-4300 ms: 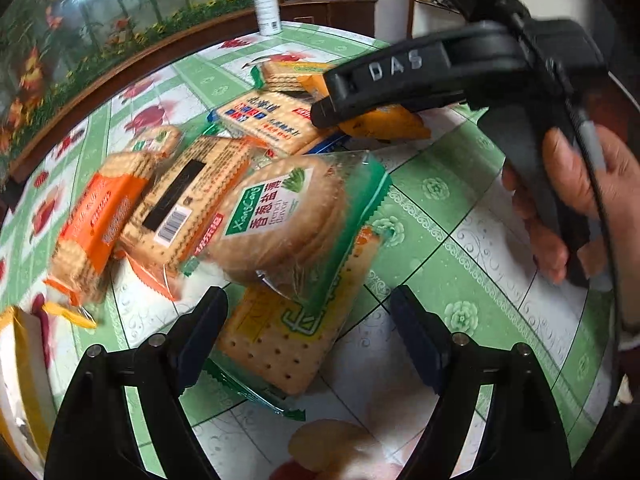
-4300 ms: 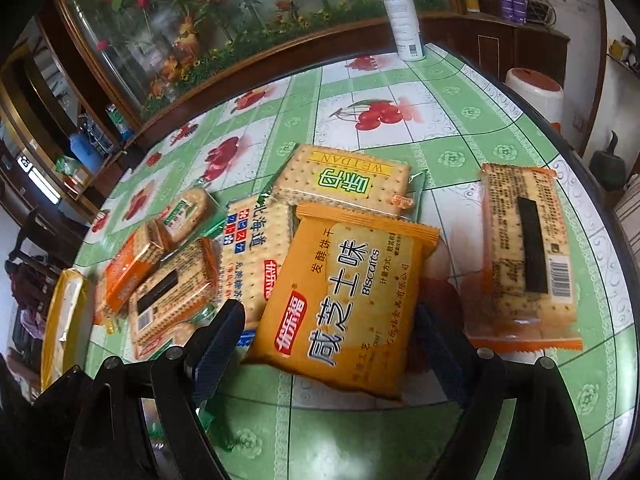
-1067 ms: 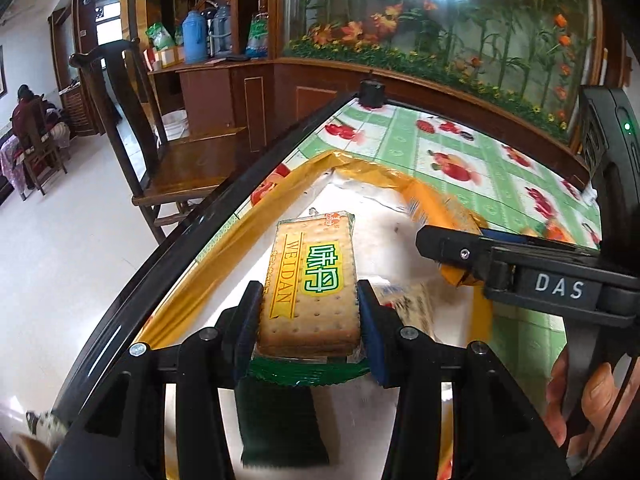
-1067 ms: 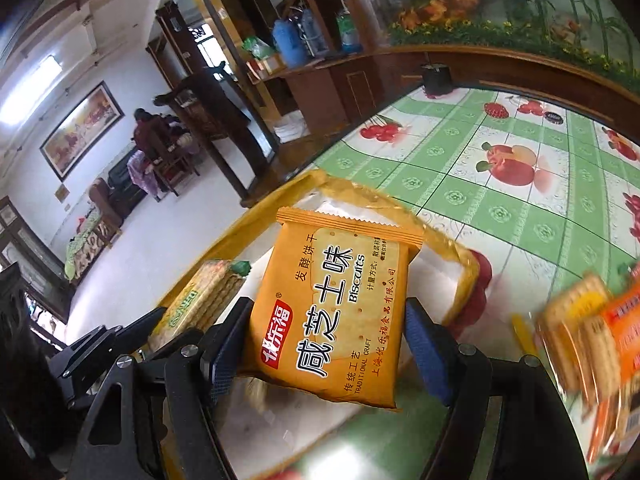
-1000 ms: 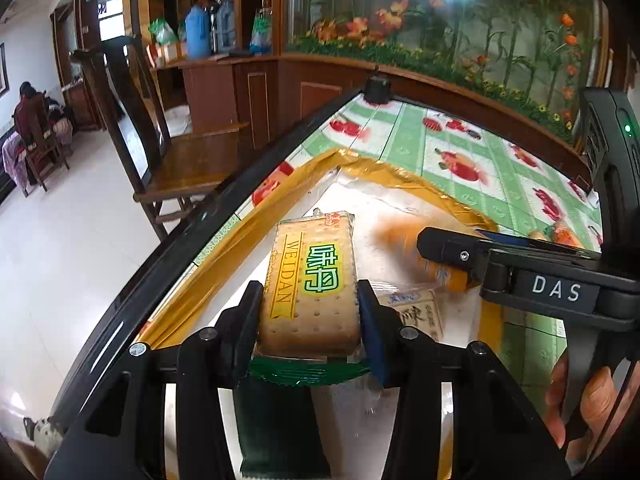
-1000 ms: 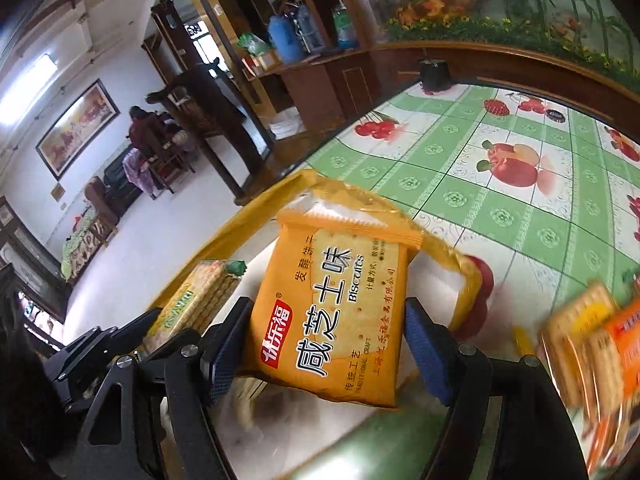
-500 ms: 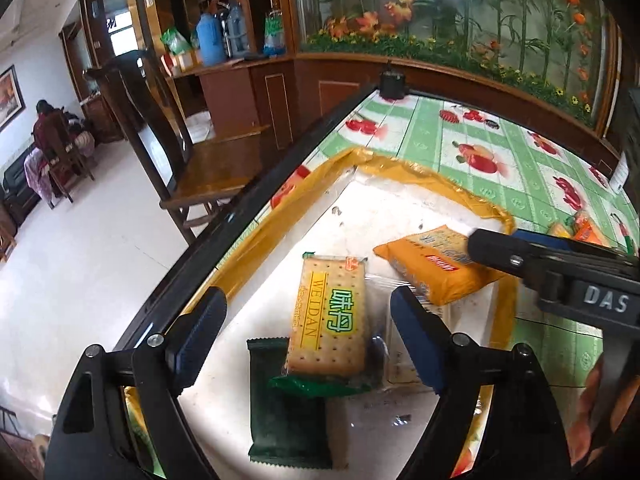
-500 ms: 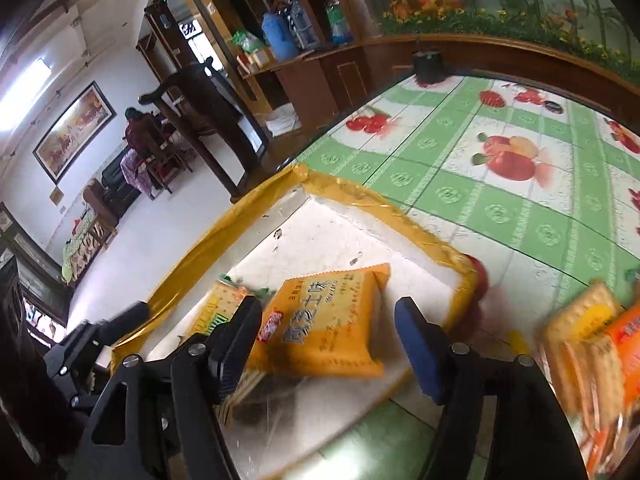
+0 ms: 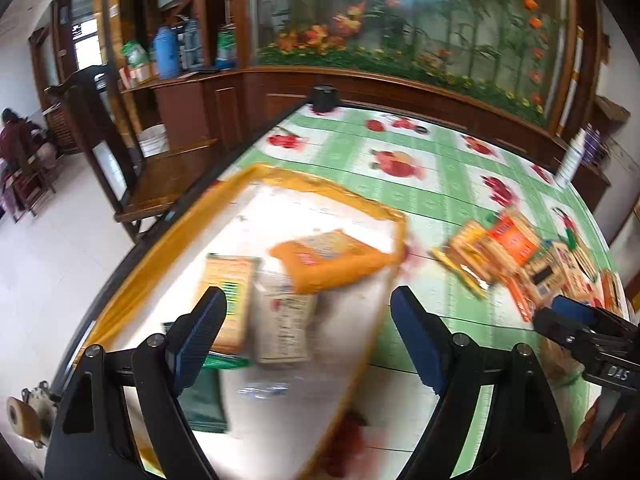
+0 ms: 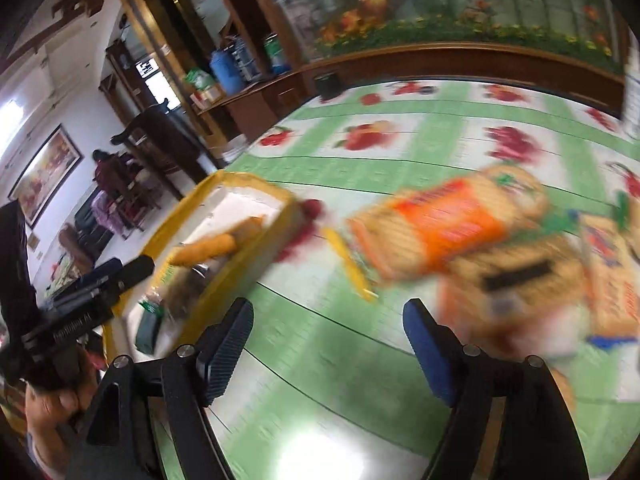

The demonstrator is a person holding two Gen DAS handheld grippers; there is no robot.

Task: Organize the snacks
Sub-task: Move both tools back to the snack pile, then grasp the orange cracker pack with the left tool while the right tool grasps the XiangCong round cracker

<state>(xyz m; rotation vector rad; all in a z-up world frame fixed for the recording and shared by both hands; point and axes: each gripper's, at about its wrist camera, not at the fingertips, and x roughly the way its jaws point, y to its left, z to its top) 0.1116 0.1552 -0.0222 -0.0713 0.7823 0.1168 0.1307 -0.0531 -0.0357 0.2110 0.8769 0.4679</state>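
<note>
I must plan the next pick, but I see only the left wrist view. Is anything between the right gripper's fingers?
Observer: No. The right gripper is open, only green tablecloth between its fingers; its jaws have just been opening.
Operator: What lies ahead of it?
Observer: The orange-wrapped cracker pack, blurred, on the table outside the tray.
Operator: And the tray?
Observer: The yellow-rimmed tray sits left of that gripper, the orange biscuit bag inside.

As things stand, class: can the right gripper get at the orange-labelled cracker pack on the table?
Probably yes. The right gripper is open and empty, and the orange-labelled cracker pack lies on top at the near edge of the snack pile, with only bare tablecloth between. Blur hides the details.
</note>
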